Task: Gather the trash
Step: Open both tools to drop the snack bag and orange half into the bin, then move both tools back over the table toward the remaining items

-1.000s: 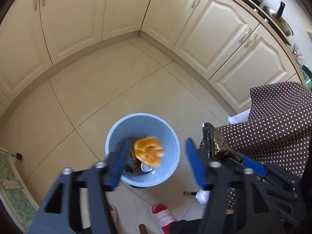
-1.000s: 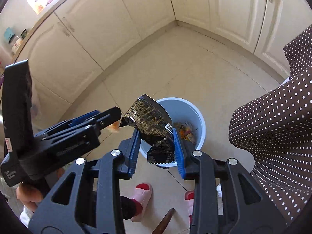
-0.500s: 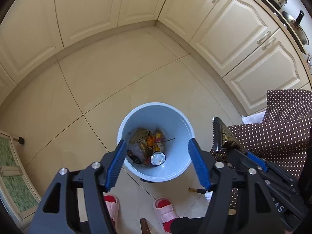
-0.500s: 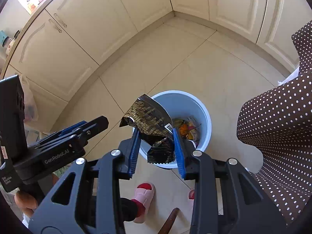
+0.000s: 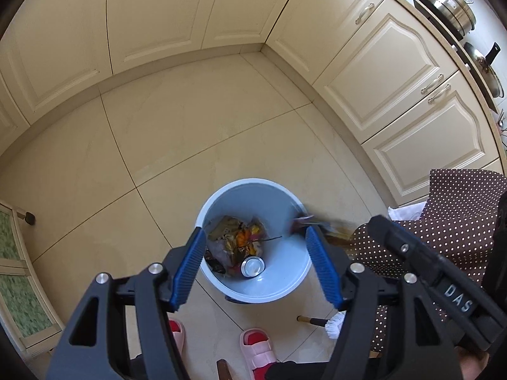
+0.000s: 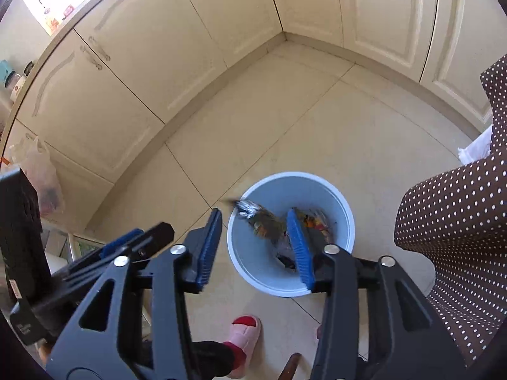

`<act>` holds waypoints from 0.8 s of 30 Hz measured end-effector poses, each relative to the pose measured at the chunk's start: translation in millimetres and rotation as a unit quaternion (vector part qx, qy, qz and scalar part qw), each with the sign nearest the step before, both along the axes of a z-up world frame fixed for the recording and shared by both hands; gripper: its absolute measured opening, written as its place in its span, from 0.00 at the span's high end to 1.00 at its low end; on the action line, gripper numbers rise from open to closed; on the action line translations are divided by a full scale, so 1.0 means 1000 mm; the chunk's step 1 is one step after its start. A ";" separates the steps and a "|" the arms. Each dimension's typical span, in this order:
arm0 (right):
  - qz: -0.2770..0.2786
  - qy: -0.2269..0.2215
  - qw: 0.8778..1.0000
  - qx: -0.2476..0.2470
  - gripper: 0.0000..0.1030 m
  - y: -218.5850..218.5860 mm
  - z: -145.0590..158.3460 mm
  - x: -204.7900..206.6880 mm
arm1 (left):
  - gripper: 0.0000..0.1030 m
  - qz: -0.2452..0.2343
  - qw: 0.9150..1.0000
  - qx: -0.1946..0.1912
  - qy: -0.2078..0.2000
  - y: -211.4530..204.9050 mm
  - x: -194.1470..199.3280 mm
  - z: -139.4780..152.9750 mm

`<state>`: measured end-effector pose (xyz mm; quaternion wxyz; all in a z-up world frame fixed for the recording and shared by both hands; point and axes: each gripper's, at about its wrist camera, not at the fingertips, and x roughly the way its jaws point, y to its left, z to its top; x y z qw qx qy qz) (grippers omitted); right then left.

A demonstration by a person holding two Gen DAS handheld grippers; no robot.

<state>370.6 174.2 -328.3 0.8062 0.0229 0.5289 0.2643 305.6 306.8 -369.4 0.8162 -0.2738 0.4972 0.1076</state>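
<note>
Landmark: the blue waste bin [image 5: 253, 243], standing on the tiled kitchen floor [image 5: 177, 133].

Left of the bin, the left gripper [image 5: 253, 269] hangs above the bin mouth with its jaws spread and nothing between them. The orange scrap that was falling between them a second ago now lies inside the bin among the other refuse [image 5: 237, 243], beside an upright drink can [image 5: 252, 266].

Over the bin, the right gripper [image 6: 253, 247] has its jaws opening. The dark foil snack wrapper [image 6: 259, 218] they pinched half a second ago is now free of both pads, a blurred shape at the near-left rim of the bin [image 6: 290, 177], part of it still outside the rim line. In the left wrist view the same wrapper [image 5: 309, 221] shows as a smear at the bin's right rim.

Judgement: both releases are made; one piece is binned, and the wrapper will probably land inside, though it may catch on the rim.

Below the bin are the person's pink slippers [image 5: 258, 348]. Right of the bin is a brown dotted cloth [image 6: 459, 237], with a small brush [image 5: 326, 323] on the floor at its foot
</note>
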 end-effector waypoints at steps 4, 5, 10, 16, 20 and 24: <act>-0.001 -0.006 1.000 0.000 0.58 -0.004 0.003 0.000 | 0.37 0.000 1.000 0.002 0.000 0.000 -0.002 0.001; -0.002 -0.007 1.000 -0.001 0.58 -0.006 0.003 0.000 | 0.37 0.000 1.000 0.004 0.000 0.000 -0.001 0.002; -0.007 -0.010 1.000 -0.002 0.58 -0.019 0.011 -0.008 | 0.37 -0.005 1.000 0.015 -0.005 -0.007 -0.001 0.012; -0.013 -0.039 0.999 0.007 0.58 -0.052 0.045 -0.022 | 0.37 -0.030 0.998 0.038 -0.032 -0.037 -0.008 0.052; -0.023 -0.080 0.996 0.019 0.58 -0.085 0.089 -0.032 | 0.34 -0.058 0.995 0.052 -0.067 -0.070 -0.012 0.095; -0.032 -0.139 0.989 0.029 0.56 -0.131 0.145 -0.047 | 0.34 -0.093 0.989 0.060 -0.102 -0.110 -0.010 0.139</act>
